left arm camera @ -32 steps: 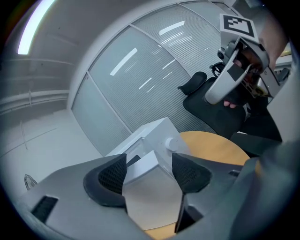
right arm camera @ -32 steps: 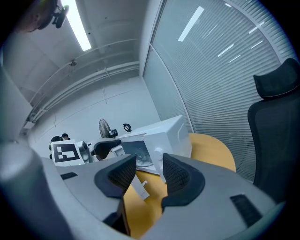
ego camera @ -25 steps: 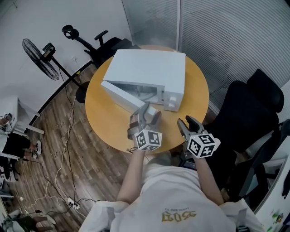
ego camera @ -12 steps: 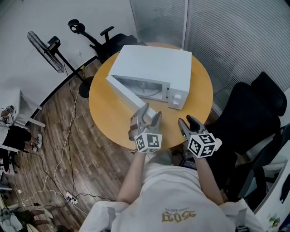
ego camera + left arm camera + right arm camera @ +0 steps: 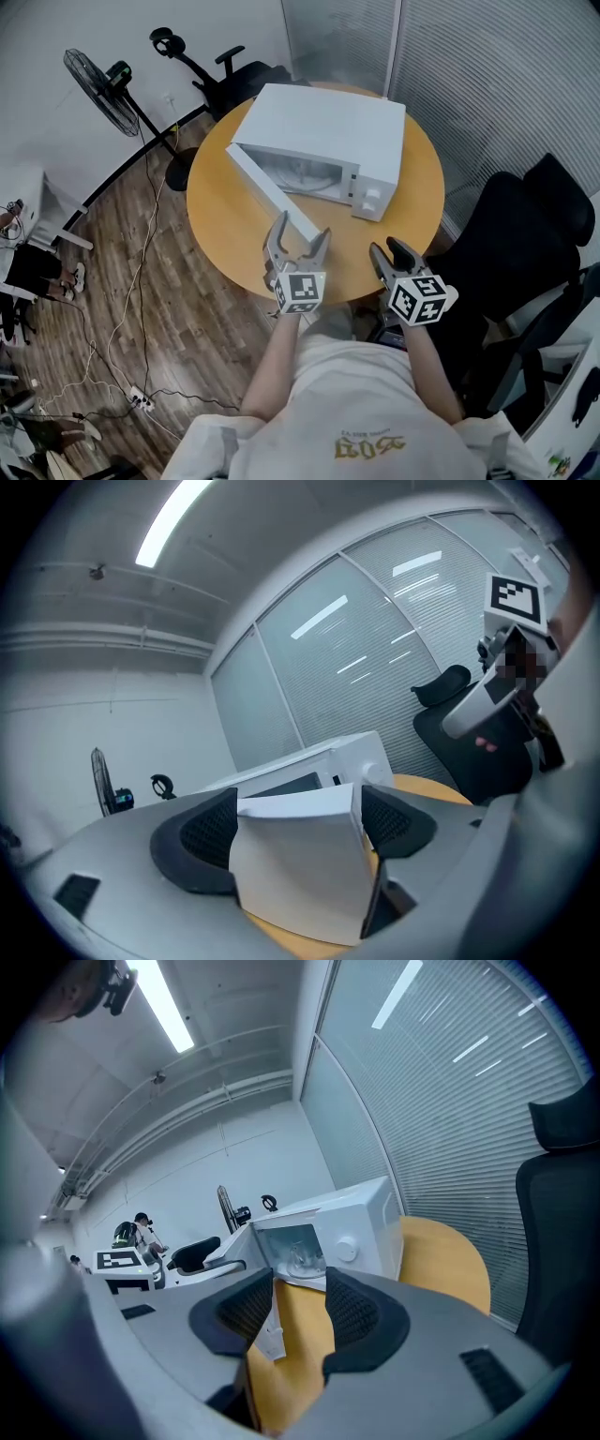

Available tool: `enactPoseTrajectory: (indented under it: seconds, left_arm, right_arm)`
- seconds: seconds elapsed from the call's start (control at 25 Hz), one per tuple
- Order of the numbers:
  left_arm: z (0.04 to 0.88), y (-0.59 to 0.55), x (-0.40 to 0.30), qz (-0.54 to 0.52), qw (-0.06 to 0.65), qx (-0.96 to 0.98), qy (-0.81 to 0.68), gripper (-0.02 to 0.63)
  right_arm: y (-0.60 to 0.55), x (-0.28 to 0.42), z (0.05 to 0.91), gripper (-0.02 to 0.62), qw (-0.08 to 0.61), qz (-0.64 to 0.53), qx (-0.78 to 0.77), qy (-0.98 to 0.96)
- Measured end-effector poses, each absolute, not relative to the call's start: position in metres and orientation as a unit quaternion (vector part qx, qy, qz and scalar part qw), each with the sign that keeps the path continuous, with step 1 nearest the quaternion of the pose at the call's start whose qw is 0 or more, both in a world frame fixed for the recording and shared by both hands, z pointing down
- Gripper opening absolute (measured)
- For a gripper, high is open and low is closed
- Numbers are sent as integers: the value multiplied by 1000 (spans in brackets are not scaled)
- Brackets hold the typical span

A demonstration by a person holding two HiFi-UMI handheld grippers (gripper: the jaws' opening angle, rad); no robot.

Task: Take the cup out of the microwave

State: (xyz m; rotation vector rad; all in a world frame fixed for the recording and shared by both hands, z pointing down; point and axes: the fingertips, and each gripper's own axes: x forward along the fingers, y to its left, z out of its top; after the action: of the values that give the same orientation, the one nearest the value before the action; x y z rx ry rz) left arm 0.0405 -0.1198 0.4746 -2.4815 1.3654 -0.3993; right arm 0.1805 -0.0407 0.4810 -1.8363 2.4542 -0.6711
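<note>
Head view: left gripper [image 5: 302,231] just opened wide around the farther-swung microwave door [image 5: 267,187]; right gripper [image 5: 384,249] open, empty.

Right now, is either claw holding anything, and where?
Nothing. The left gripper has just opened its jaws, the microwave door loose between them; the right gripper is empty.

Person wears a loose, creased white T-shirt [image 5: 375,394]; forearms [image 5: 272,364] bare. Gold stylised print [image 5: 368,448] on the chest at 6 o'clock in head view; lettering unreadable, shirt otherwise plain. Pale folded fabric [image 5: 211,436] with 2 grey bands [image 5: 231,452] at 5 and 7 o'clock; unclear what.
</note>
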Motion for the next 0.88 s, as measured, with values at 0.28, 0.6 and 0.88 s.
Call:
enactPoseTrajectory:
  seconds: [0.28, 0.6, 0.88]
  left_arm:
    - [476, -118, 24, -91, 63, -861, 496, 434]
    - [479, -111, 12, -80, 34, -863, 498, 412]
    - [482, -98, -8, -59, 10, -858, 510, 369]
  right_arm:
    - [-37, 181, 482, 170, 3, -215, -585, 782]
    - [-40, 167, 481, 169, -1, -215, -569, 793]
    - [-39, 156, 483, 169, -4, -219, -558, 801]
